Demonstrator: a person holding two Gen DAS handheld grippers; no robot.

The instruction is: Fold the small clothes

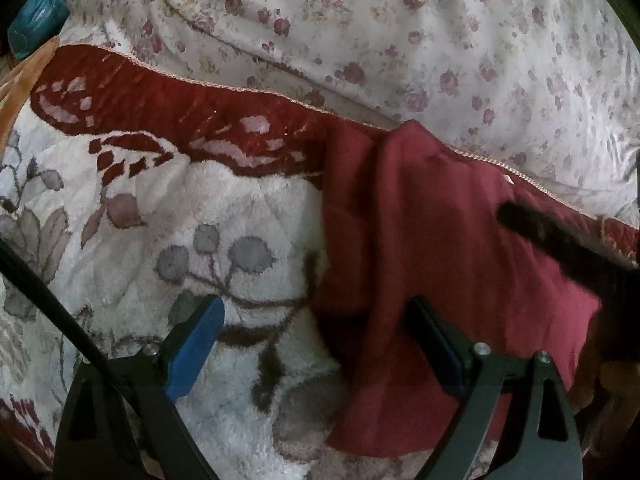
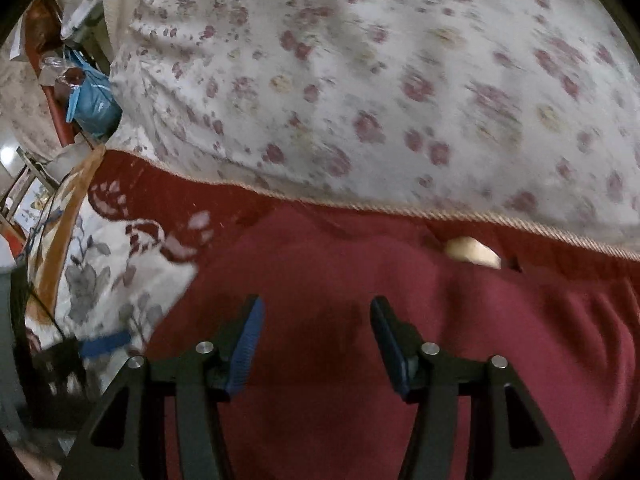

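A dark red garment (image 1: 448,248) lies rumpled on a fluffy white blanket with a floral pattern (image 1: 224,216). My left gripper (image 1: 316,312) is open and empty; its left finger is over the blanket and its right finger is over the garment's left part. In the right wrist view the same red garment (image 2: 340,280) fills the lower frame. My right gripper (image 2: 316,312) is open and empty just above the cloth. The right gripper's dark finger (image 1: 560,240) reaches in over the garment from the right in the left wrist view.
A white quilt with red roses (image 1: 400,32) is heaped behind the blanket's dark red border (image 1: 160,96). A blue bag (image 2: 94,100) and room clutter sit at the far left. A pale small object (image 2: 472,256) shows at the garment's far edge.
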